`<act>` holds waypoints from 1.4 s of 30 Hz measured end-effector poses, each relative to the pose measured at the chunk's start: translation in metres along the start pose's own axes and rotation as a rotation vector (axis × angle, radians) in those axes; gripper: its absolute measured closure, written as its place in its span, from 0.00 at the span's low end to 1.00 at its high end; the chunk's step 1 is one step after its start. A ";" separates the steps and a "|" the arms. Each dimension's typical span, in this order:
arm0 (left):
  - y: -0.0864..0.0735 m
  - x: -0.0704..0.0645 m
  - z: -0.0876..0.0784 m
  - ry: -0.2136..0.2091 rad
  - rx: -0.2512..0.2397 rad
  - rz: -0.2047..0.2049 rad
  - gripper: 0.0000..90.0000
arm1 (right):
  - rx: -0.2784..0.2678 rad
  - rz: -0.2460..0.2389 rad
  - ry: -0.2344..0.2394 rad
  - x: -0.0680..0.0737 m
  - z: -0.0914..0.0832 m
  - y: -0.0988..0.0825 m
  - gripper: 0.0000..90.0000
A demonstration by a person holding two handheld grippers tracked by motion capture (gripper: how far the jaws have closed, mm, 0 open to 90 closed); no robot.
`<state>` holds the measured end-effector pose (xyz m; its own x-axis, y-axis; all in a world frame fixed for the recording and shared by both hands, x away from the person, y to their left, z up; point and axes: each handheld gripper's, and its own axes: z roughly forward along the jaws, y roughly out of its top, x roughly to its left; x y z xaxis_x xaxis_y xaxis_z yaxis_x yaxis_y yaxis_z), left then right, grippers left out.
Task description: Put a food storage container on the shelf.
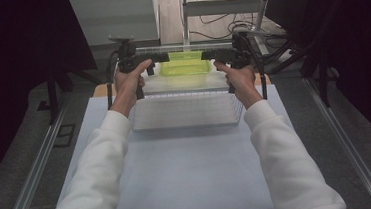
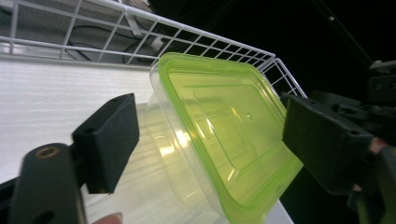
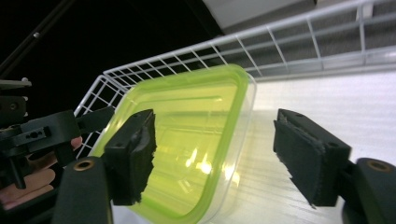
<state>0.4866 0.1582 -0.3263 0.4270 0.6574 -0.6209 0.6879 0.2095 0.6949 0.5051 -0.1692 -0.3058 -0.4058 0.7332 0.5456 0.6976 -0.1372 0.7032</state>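
Now: both claws let go of the green-lidded box

Broadly, the bench (image 1: 189, 174) carries a white wire basket (image 1: 184, 112). Beyond it sits a clear container with a green lid (image 1: 184, 64), inside a wire-walled rack (image 2: 140, 28). The left claw (image 1: 162, 57) and right claw (image 1: 207, 55) flank its ends, jaws spread wide, pads off the plastic.

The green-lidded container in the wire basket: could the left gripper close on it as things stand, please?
Probably yes. The left gripper is open, its jaws standing either side of the container, with nothing between them and it. The wire basket rim sits behind, not in the way.
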 end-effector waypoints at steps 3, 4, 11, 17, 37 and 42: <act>-0.002 -0.007 -0.008 -0.012 -0.001 0.028 0.18 | -0.024 -0.040 0.004 0.005 -0.011 0.000 0.30; -0.003 -0.010 -0.011 -0.013 0.000 0.035 0.18 | -0.031 -0.058 0.010 0.007 -0.016 0.000 0.29; -0.022 -0.028 -0.031 -0.013 0.011 0.109 0.23 | -0.007 -0.171 0.043 0.007 -0.046 -0.009 0.29; -0.047 -0.044 -0.048 0.008 0.038 0.178 0.26 | 0.029 -0.273 0.089 0.007 -0.070 -0.032 0.30; -0.193 -0.038 -0.083 -0.003 0.176 0.224 0.29 | 0.125 -0.373 0.175 -0.020 -0.114 -0.161 0.32; -0.217 -0.030 -0.083 0.032 0.225 0.238 0.30 | 0.178 -0.374 0.153 -0.029 -0.114 -0.186 0.32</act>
<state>0.2757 0.1532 -0.4290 0.5751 0.6918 -0.4366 0.6850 -0.1155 0.7193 0.3200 -0.2408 -0.4008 -0.7232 0.6015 0.3394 0.5716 0.2453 0.7830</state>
